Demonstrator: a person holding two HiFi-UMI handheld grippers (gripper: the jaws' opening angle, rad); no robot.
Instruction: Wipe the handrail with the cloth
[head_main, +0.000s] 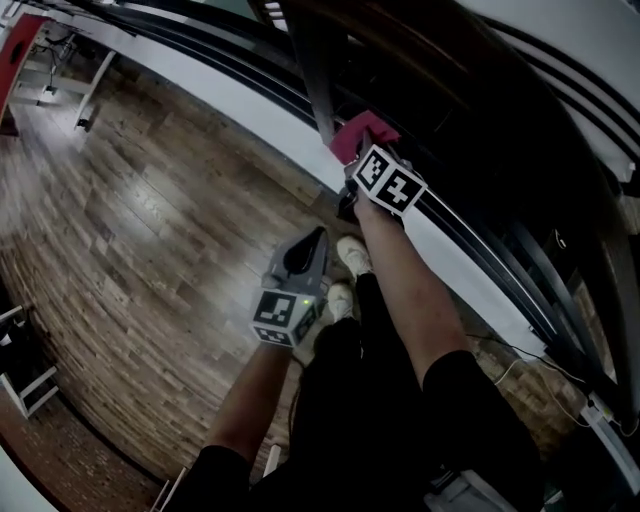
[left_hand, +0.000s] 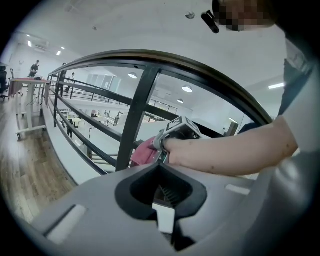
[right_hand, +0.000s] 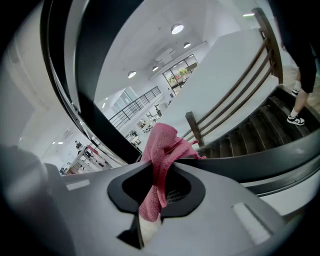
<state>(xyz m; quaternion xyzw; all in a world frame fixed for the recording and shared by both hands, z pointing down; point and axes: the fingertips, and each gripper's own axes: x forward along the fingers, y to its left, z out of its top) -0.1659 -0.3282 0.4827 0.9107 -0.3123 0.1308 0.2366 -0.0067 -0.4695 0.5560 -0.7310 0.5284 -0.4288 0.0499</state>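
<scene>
The dark curved handrail (head_main: 470, 90) runs across the top right of the head view and arches overhead in the left gripper view (left_hand: 200, 75). My right gripper (head_main: 352, 152) is shut on a pink cloth (head_main: 362, 134), held up against the railing beside a dark upright post (head_main: 318, 80). In the right gripper view the cloth (right_hand: 162, 145) sticks out from between the shut jaws (right_hand: 159, 161), with the rail (right_hand: 85, 75) close at the left. My left gripper (head_main: 317, 236) hangs lower, over the floor, its jaws together and nothing in them (left_hand: 161, 167). It looks at the cloth (left_hand: 144, 152).
A wooden floor (head_main: 150, 230) lies far below at the left. Lower dark rails (left_hand: 85, 107) follow the railing. Stairs (right_hand: 260, 130) descend beyond it, with a person's legs (right_hand: 299, 100) at the far right. A desk (left_hand: 30, 100) stands on the left. A thin cable (head_main: 510, 365) lies by my feet.
</scene>
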